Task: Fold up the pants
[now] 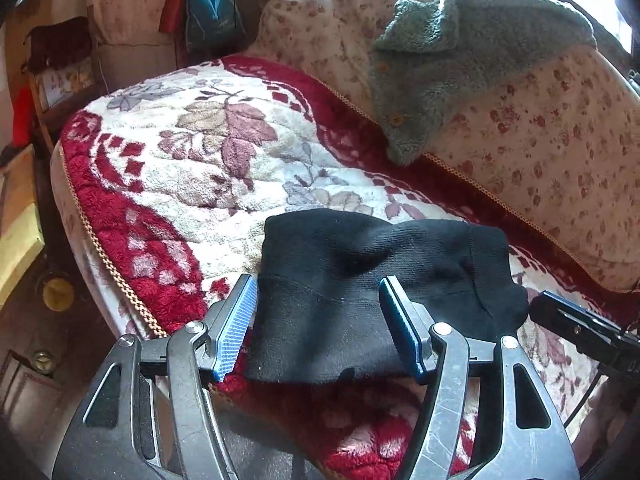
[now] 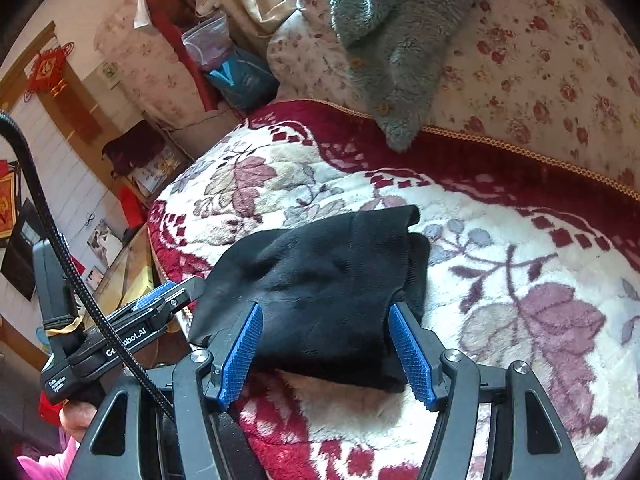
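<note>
The black pants (image 1: 372, 292) lie folded into a compact bundle on the floral red-and-white blanket (image 1: 192, 176). My left gripper (image 1: 318, 292) is open, its blue pads on either side of the bundle's near edge, holding nothing. My right gripper (image 2: 326, 322) is open too, its pads straddling the near edge of the same pants (image 2: 320, 296). The left gripper shows in the right wrist view (image 2: 176, 296) at the bundle's left corner. The right gripper's tip shows at the far right of the left wrist view (image 1: 552, 312).
A grey-green fleece garment (image 1: 452, 48) hangs over the floral sofa back (image 1: 540, 140). Bags and clutter (image 1: 212, 16) stand past the sofa's far end. The blanket's braided edge (image 1: 104, 264) drops to the floor on the left. A black cable (image 2: 60, 248) runs by the left gripper.
</note>
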{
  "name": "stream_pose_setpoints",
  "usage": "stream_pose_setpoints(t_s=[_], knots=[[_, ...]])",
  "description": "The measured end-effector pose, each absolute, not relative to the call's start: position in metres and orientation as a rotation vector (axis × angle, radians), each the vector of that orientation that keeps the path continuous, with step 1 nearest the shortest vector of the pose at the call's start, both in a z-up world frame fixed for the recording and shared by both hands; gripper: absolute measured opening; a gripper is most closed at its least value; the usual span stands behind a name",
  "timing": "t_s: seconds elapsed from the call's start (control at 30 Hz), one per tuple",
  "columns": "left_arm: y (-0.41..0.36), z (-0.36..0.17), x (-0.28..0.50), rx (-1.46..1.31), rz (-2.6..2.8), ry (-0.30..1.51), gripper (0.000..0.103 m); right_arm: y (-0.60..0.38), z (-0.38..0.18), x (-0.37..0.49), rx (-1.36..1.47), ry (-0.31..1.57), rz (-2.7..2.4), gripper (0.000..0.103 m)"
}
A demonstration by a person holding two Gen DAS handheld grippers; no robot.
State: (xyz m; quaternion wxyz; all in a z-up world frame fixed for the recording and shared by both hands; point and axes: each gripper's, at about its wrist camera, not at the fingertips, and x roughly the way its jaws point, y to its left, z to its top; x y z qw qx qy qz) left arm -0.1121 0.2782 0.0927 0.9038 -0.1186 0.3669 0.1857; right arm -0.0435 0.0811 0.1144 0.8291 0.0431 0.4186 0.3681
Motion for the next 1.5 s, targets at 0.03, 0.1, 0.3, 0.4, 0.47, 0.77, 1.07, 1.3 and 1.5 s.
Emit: stream_pose_setpoints(t_s=[0.03,0.1,0.3,0.4,0.47,0.77,1.07,1.3,1.5], knots=[[0.277,0.094,-0.114,-0.243,0.386,0.753,0.064,0.081,0.115,-0.045,0.092,0.886,0.781,0.064],[0.275,0.095,-0.116,-0.249,0.381,0.751,0.064,0.082,0.117,-0.046,0.094,0.88,0.785,0.064],[0.271,0.099,-0.122,-0.248,0.38,0.742,0.064,0.087,0.123,-0.054,0.077,0.862,0.792,0.065],[0.268,0.102,-0.125,-0.244,0.382,0.733,0.064,0.09,0.124,-0.058,0.065,0.858,0.796,0.065],[0.266,0.103,-0.126,-0.238,0.384,0.729,0.064,0.092,0.125,-0.06,0.058,0.852,0.797,0.065],[0.263,0.105,-0.13,-0.225,0.388,0.72,0.064,0.098,0.129,-0.069,0.041,0.834,0.806,0.065],[0.261,0.104,-0.133,-0.22,0.396,0.723,0.064,0.101,0.129,-0.071,0.037,0.838,0.808,0.065],[0.259,0.106,-0.133,-0.207,0.41,0.719,0.064,0.103,0.128,-0.072,0.024,0.842,0.81,0.065],[0.26,0.107,-0.135,-0.203,0.433,0.718,0.064,0.104,0.127,-0.073,0.021,0.84,0.813,0.065]])
